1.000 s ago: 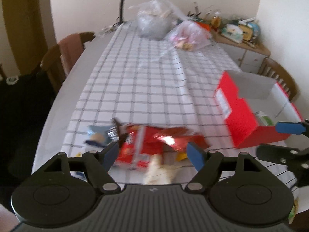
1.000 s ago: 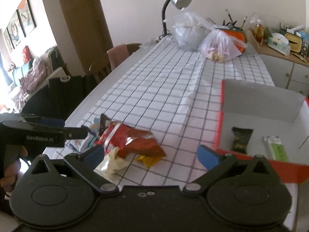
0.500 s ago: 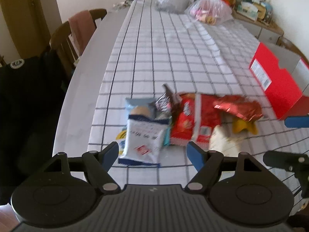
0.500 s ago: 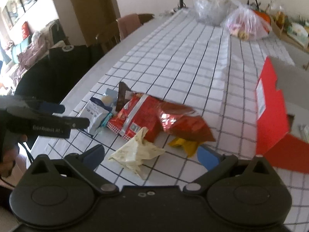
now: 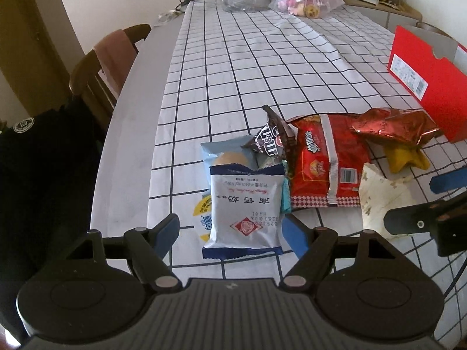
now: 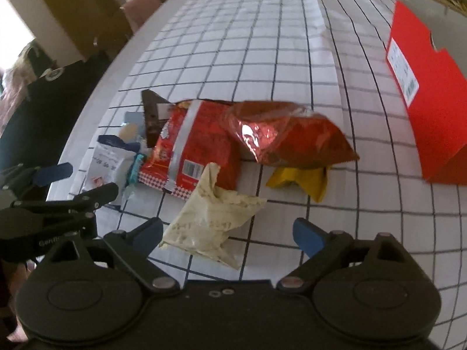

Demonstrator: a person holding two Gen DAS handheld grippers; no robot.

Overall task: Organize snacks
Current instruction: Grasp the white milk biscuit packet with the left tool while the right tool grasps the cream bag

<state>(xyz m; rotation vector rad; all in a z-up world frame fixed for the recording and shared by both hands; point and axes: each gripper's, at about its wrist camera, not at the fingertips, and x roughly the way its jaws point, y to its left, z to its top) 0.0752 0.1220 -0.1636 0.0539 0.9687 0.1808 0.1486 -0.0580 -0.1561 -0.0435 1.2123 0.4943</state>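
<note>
On the checked tablecloth [image 5: 262, 67], the left gripper [image 5: 230, 234] hangs jaws spread over a white packet [image 5: 245, 213]: light, soft, slippery film, probably best pinched across its flat middle. Next come a red bag [image 5: 318, 163] and a foil bag [image 6: 286, 134], likely crushable. The right gripper [image 6: 227, 233], jaws also spread, faces a cream wrapper [image 6: 210, 218]. The red box [image 6: 432, 93] stands well apart on the right.

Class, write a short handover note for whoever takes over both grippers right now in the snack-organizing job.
Left gripper: open, empty, lined up on the white-and-blue packet.
Right gripper: open, empty, over the cream packet.
Snack pile on the checked tablecloth: red biscuit bag, shiny red bag, yellow packet, dark chocolate packet.
Red box stands right of the pile.
Done: nothing gripped.
Left: move the pile.
</note>
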